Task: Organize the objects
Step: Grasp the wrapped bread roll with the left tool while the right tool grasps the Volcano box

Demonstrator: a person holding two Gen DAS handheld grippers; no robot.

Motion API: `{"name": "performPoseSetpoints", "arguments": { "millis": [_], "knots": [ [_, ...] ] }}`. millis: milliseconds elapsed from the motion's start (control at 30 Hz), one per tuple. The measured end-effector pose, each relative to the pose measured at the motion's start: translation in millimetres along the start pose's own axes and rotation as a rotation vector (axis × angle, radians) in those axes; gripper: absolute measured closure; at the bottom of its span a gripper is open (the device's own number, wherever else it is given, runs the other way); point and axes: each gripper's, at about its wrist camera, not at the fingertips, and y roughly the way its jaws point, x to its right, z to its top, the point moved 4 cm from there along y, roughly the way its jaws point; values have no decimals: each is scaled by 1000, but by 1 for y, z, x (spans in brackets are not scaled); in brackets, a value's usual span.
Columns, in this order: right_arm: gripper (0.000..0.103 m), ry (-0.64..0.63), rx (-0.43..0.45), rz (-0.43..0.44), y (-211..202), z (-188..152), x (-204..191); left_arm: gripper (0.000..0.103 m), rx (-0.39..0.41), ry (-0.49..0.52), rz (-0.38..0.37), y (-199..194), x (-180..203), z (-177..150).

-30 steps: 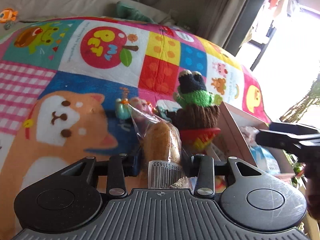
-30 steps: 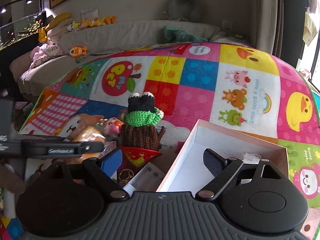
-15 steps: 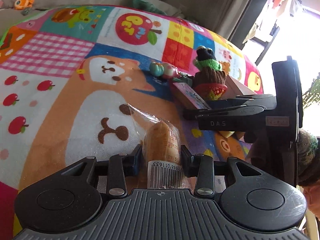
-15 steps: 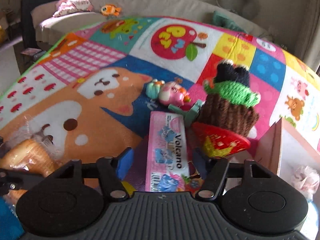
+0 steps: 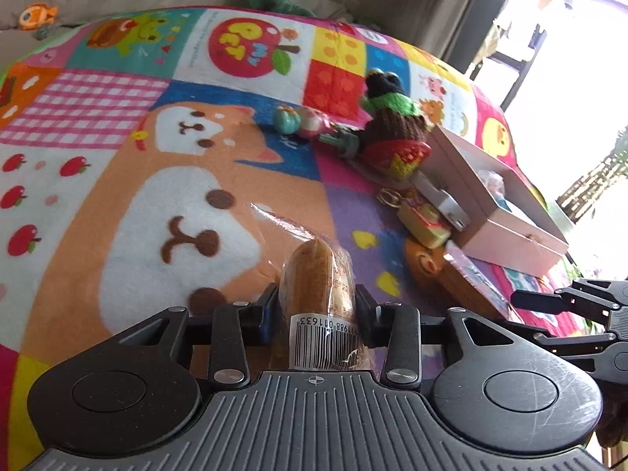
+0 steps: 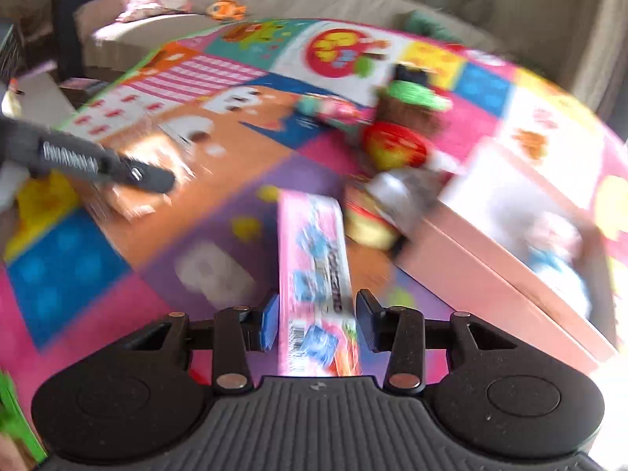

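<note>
Looking down my left gripper (image 5: 316, 306), I see its pads clamped on a wrapped bread roll (image 5: 320, 274), which sticks straight out ahead between the fingers, its barcode label nearest the camera and its clear wrapper tail reaching forward over the patchwork play mat (image 5: 117, 180).

My right gripper (image 6: 316, 316) has just been closing its jaws, and the long pink Volcano box (image 6: 314, 267) lies lengthwise between them, its near end by the camera and its far end pointing up the mat. This view is blurred, but the pads sit right against the box's sides, so I read it as gripped.

To the right of that box stands the open pink storage box (image 6: 490, 251), with a few small things inside. Beyond lie a crocheted green-and-brown toy (image 5: 392, 117) and a red-and-yellow toy (image 5: 396, 155) just in front of it.
</note>
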Motion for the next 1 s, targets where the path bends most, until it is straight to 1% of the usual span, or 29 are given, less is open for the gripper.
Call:
{"name": "performPoseSetpoints", "arguments": {
  "millis": [67,133,200,233,267,300,333,367,433,533,567,633,700,733,767,867,1000],
  "knots": [
    [63,67,-28,8,-12,-17,13,60,-25,51,-27,4,19,-6],
    [63,103,-42,48,-26,-32,20,60,-54,83,-61,7,38,-12],
    [62,126,-11,102,-41,-40,22,60,-82,107,-91,10,53,-17],
    [61,120,18,107,-48,-41,23,60,-91,125,-97,10,61,-20],
    [57,107,49,97,-53,-39,23,59,-95,142,-90,10,67,-22],
    [49,90,84,79,-56,-37,22,59,-94,154,-75,10,70,-24],
    [45,82,111,67,-57,-34,23,59,-91,160,-60,9,72,-25],
    [42,79,126,66,-55,-30,24,59,-90,156,-49,9,72,-26],
    [42,81,136,76,-44,-19,23,58,-87,134,-32,8,68,-25],
    [42,78,120,81,-20,-12,19,57,-79,121,-10,4,63,-25],
    [42,85,101,85,-11,-8,17,57,-78,120,-4,3,62,-24],
    [39,102,60,120,-2,-7,11,57,-75,122,0,1,58,-24],
    [40,78,76,186,-9,-9,3,56,-73,120,-12,1,55,-23],
    [40,68,88,205,-14,-9,-1,56,-73,118,-19,2,54,-22],
    [40,58,99,203,-17,-8,-3,56,-71,119,-21,2,54,-22],
    [39,49,111,155,-13,0,-4,56,-69,126,-14,3,56,-22],
    [39,157,65,184,12,13,8,56,-64,124,-8,3,57,-22]
  ]
}}
